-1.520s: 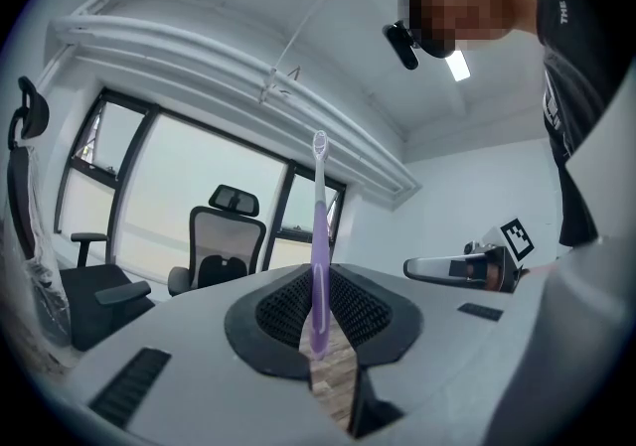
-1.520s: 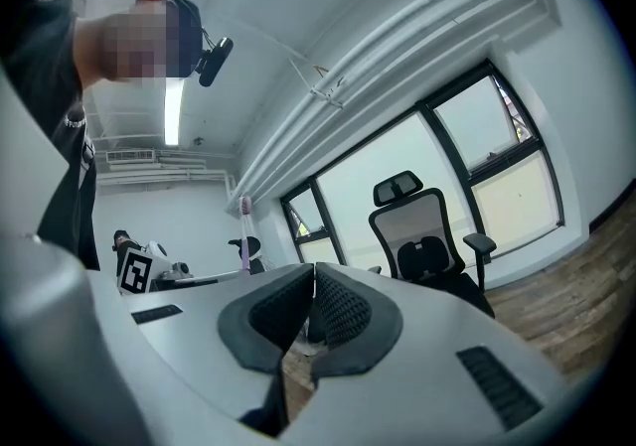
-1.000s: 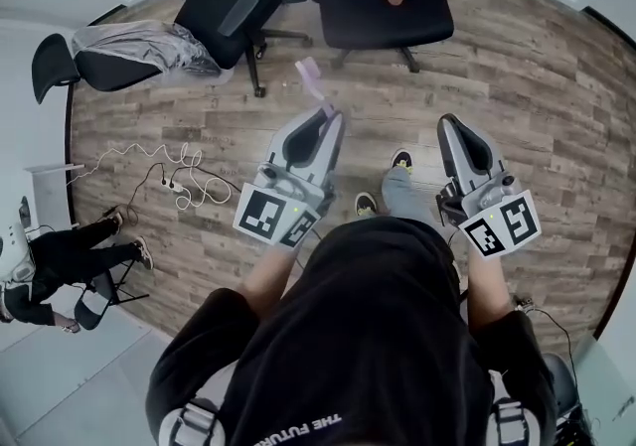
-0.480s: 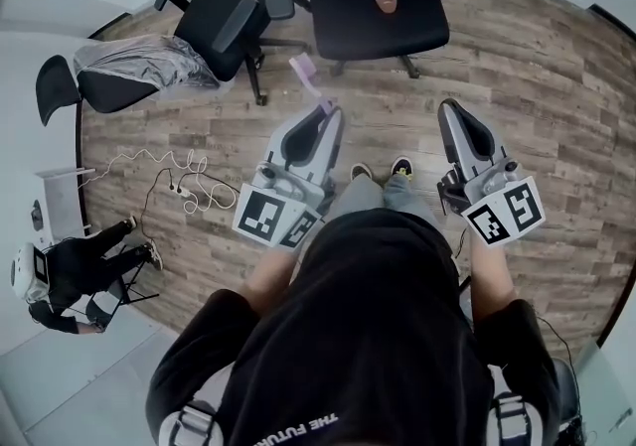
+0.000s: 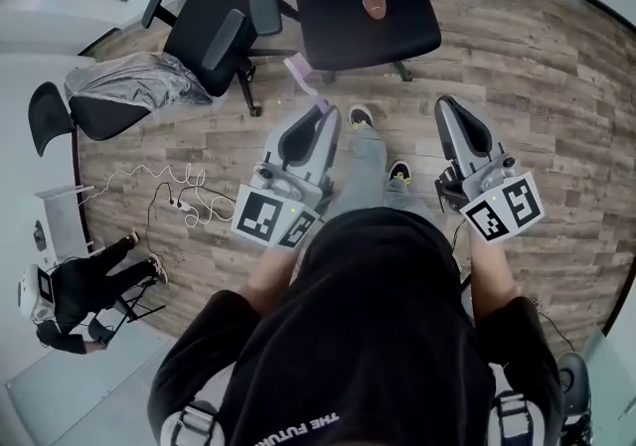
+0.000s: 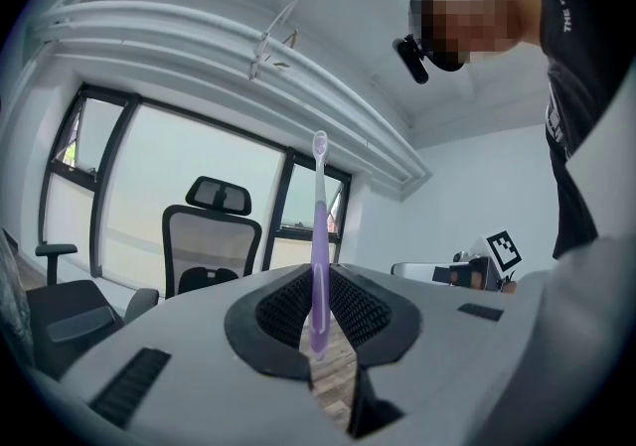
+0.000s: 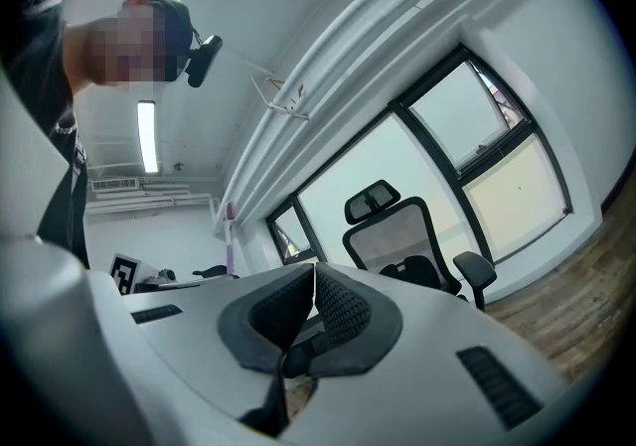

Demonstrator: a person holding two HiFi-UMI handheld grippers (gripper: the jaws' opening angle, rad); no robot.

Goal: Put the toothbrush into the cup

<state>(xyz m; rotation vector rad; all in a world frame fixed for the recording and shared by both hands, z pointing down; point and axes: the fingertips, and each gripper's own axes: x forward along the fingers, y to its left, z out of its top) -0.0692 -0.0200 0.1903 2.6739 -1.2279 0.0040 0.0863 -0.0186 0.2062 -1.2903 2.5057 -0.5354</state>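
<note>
Fingers (image 6: 281, 312) still clamp toothbrush (image 6: 319, 235) (cup (image 5: 375, 4) nearer).

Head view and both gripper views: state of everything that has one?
Left gripper: jaws shut on the toothbrush handle.
Toothbrush: held, bristle end sticking out past the jaws.
Right gripper: jaws together, nothing between them.
Cup: standing on the seat of the black office chair, no toothbrush in it.

Wood-plank floor (image 5: 537, 86) — office chairs (image 5: 204, 32), a white cable (image 5: 164, 181); one seat (image 5: 333, 22) bears seemingly a cup (image 5: 375, 4).
</note>
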